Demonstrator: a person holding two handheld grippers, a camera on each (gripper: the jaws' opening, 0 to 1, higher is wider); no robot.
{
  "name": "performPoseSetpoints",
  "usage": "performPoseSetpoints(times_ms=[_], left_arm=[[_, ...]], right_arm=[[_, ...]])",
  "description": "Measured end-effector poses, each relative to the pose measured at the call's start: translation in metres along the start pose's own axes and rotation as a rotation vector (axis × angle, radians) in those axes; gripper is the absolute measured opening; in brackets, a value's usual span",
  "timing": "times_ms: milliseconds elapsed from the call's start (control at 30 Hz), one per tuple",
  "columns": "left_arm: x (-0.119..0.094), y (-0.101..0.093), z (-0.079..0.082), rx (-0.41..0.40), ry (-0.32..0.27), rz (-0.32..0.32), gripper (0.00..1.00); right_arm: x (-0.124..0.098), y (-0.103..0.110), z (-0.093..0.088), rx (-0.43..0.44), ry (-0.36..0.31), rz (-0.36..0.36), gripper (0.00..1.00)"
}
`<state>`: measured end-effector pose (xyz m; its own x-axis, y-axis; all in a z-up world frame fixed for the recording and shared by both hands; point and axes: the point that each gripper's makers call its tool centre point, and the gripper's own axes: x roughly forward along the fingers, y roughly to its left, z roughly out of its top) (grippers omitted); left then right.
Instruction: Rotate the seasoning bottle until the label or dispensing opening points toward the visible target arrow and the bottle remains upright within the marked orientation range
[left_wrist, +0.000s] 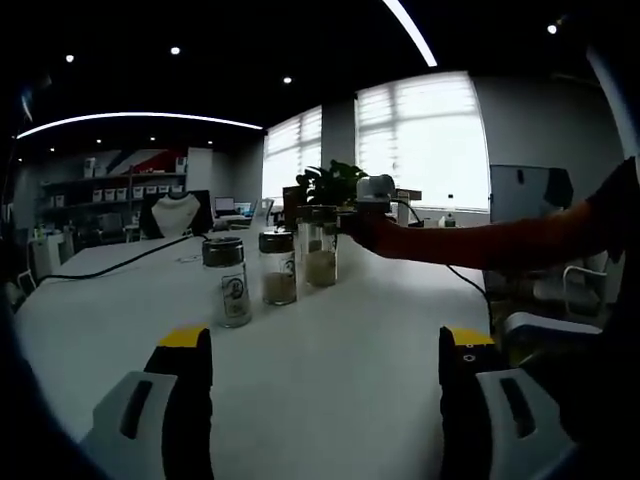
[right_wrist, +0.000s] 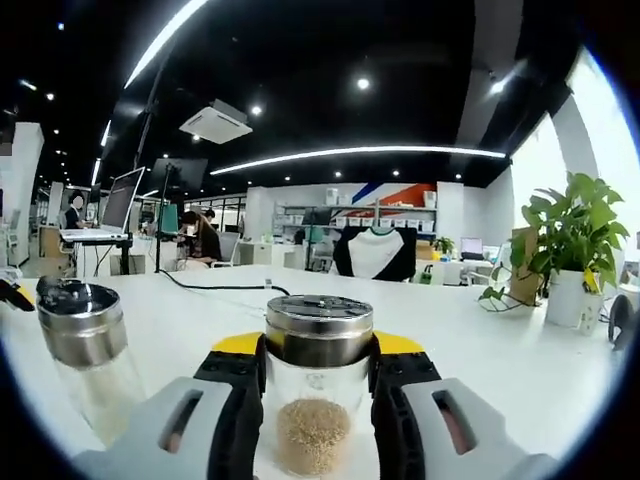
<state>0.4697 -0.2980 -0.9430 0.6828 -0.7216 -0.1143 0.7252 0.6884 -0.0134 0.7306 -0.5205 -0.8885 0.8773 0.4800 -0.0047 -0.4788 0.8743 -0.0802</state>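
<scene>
Three glass seasoning bottles with metal lids stand in a row on the white table (left_wrist: 340, 400). The nearest one (left_wrist: 228, 281) carries a label, the middle one (left_wrist: 278, 268) holds pale grains. The far bottle (left_wrist: 320, 255) stands upright with my right gripper (left_wrist: 345, 228) shut on it, reaching in from the right on an orange sleeve (left_wrist: 480, 242). In the right gripper view that bottle (right_wrist: 318, 400), with tan grains in its base, sits between the right gripper (right_wrist: 318, 352) jaws, which press both sides. Another bottle (right_wrist: 85, 350) stands to its left. My left gripper (left_wrist: 325, 365) is open over bare table, short of the row.
A potted plant (right_wrist: 575, 250) stands on the table at the right, and a black cable (right_wrist: 215, 285) runs across the far side. A display bust (left_wrist: 176, 213), monitors and shelves lie beyond. A chair (left_wrist: 560, 300) sits off the table's right edge.
</scene>
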Motion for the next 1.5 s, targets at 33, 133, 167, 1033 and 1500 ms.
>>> performPoseSetpoints(times_ms=[33, 133, 167, 1033, 1500], left_arm=[[0.000, 0.001, 0.001, -0.002, -0.004, 0.003, 0.99], [-0.002, 0.004, 0.002, -0.003, -0.008, 0.013, 0.99], [-0.002, 0.004, 0.003, -0.005, -0.011, 0.015, 0.98], [-0.001, -0.004, 0.013, -0.028, -0.070, 0.002, 0.87], [0.005, -0.031, 0.020, 0.018, -0.105, -0.091, 0.69]], right_arm=[[-0.005, 0.001, 0.005, 0.024, -0.016, 0.001, 0.38], [-0.014, 0.006, 0.013, 0.032, -0.044, 0.025, 0.38], [-0.016, 0.006, 0.015, 0.032, -0.046, 0.027, 0.38], [-0.109, 0.061, 0.027, 0.020, -0.088, 0.113, 0.38], [-0.142, 0.184, 0.043, 0.123, -0.133, 0.534, 0.38]])
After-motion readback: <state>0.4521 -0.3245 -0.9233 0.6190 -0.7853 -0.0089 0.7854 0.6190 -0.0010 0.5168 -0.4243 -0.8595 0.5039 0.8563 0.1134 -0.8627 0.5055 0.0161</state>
